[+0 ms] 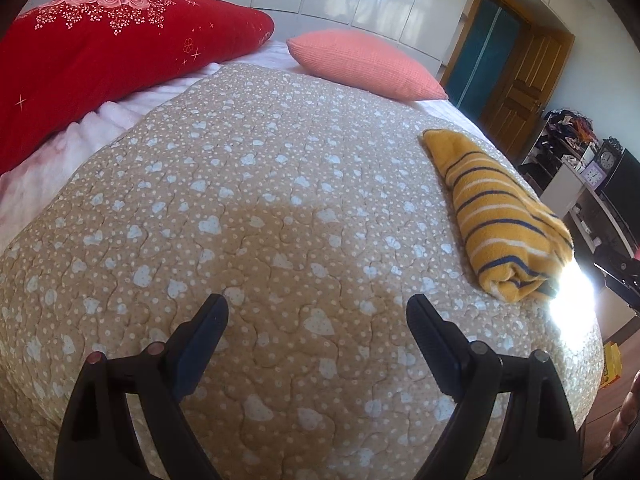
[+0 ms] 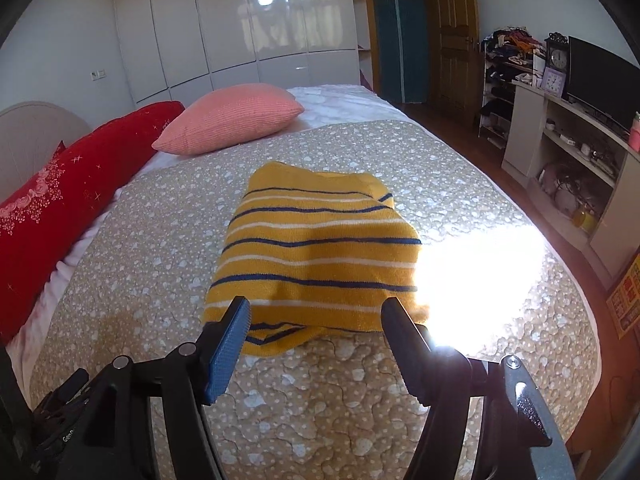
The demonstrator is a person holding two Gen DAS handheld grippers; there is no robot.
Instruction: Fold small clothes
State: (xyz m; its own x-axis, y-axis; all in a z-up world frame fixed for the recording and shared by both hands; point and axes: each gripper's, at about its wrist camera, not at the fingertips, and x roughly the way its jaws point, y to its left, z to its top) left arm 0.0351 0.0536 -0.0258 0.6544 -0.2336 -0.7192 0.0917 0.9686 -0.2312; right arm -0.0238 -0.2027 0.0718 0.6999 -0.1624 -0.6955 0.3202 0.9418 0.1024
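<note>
One garment is in play: a yellow striped sweater (image 2: 316,256), already folded into a compact bundle, lying on the beige heart-print quilt (image 2: 460,184) of the bed, near the quilt's sunlit edge. The right claw (image 2: 316,316) hangs just in front of its near hem, fingers apart with nothing pressed between them. The left claw (image 1: 316,312) stands wide apart over bare quilt, well away from the sweater, empty.

Risks, as I judge them: the loose lower layer peeking out at the near hem could snag on a finger as the right claw pulls away, undoing the fold. The glare patch (image 2: 480,268) washes out the sweater's right edge, so a further pinch there could miss or catch the quilt. A nudge toward that side could slide the bundle off the bed.
</note>
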